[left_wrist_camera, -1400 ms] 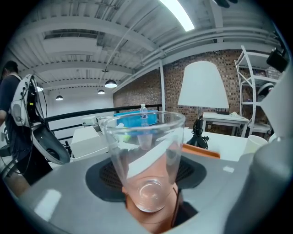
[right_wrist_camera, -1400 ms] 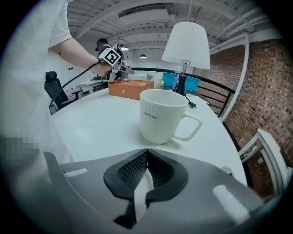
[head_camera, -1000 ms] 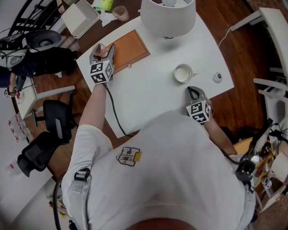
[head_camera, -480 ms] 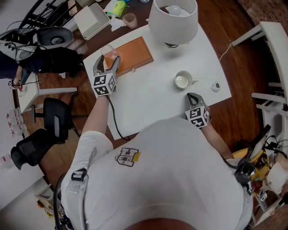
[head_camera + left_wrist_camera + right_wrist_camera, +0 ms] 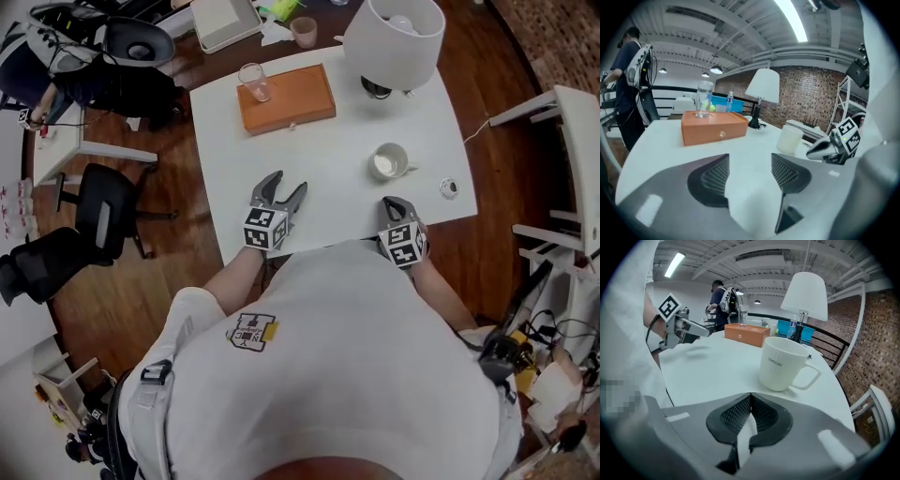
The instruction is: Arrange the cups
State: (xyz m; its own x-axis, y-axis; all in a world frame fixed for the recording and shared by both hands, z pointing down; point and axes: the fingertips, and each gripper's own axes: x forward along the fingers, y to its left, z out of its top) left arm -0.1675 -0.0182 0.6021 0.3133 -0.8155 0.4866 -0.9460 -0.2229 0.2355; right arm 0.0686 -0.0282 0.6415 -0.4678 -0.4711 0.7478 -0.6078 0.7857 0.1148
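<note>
Head view, table point(image 5: 323, 155): white, with an orange box point(image 5: 292, 99) at 11 o'clock and a lamp point(image 5: 394, 42) at 1 o'clock.
Head view, glass point(image 5: 253, 81): upright on the box's 9 o'clock end, near the edge.
Head view, mug point(image 5: 386, 161): upright on the table at 3 o'clock, handle toward 3 o'clock, well apart from the glass.
Head view, left gripper point(image 5: 284, 186): at the 7 o'clock edge, far from both cups.
Head view, right gripper point(image 5: 392, 202): at the 5 o'clock edge, just short of the mug.

Left gripper view, jaws: apart, just been closing a little, only bare table between them.
Left gripper view, ahead: box and glass point(image 5: 704, 99) at 11 o'clock, mug point(image 5: 790, 138) at 1 o'clock.

Right gripper view, jaws: pressed together, gripping nothing.
Right gripper view, mug point(image 5: 783, 364): dead ahead at 12 o'clock, near, handle at 3 o'clock.

Risk, mug: pushed or tipped toward the lamp if approached with jaws not yet parted.
Risk, mug grip: likely slip or tilt from a shallow pinch on the smooth rim.
Risk, glass: tall and perched near the box edge; a knock to the box could topple it.
</note>
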